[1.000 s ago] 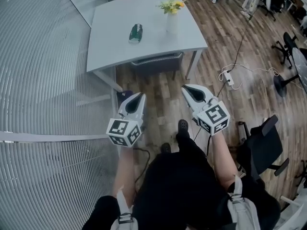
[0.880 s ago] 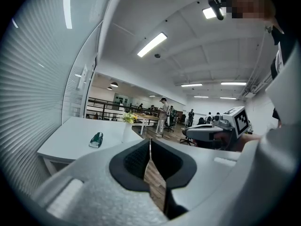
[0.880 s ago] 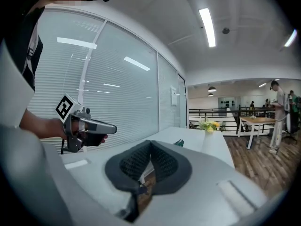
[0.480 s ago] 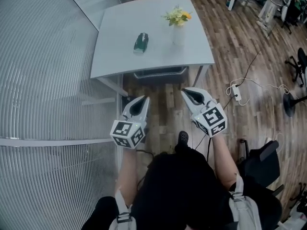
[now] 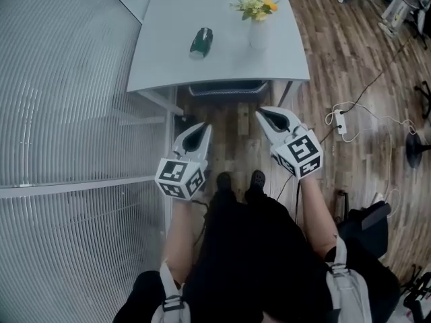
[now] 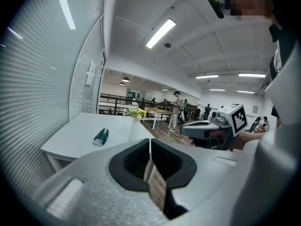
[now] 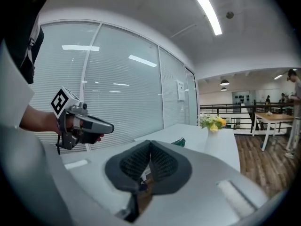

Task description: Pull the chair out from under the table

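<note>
The chair [image 5: 225,88] sits pushed fully in under the table [image 5: 168,59]. Only a dark strip of its back with rounded corners shows past the table's near edge, so that strip looks like the one part you can reach. Its surface seems ribbed or meshed, though it is too small to be sure. You hold the left gripper [image 5: 203,128] and the right gripper [image 5: 262,113] on the near side of the table, side by side and aimed at that strip, both clear of it. Each has its jaws together with nothing between the dark, textured pads, so I judge they must part before they can take the chair's back. The table has a smooth, pale grey top on slim white legs. On it lie a small green object [image 5: 201,41] toward the left, which I cannot identify, and a white vase of yellow flowers [image 5: 259,25] toward the right. To the left of the table stands a glass wall [image 5: 67,113] lined with fine horizontal slats. Under the table and to its right runs a wood-plank floor [image 5: 236,136], where a white power strip [image 5: 340,121] lies with its cable.
</note>
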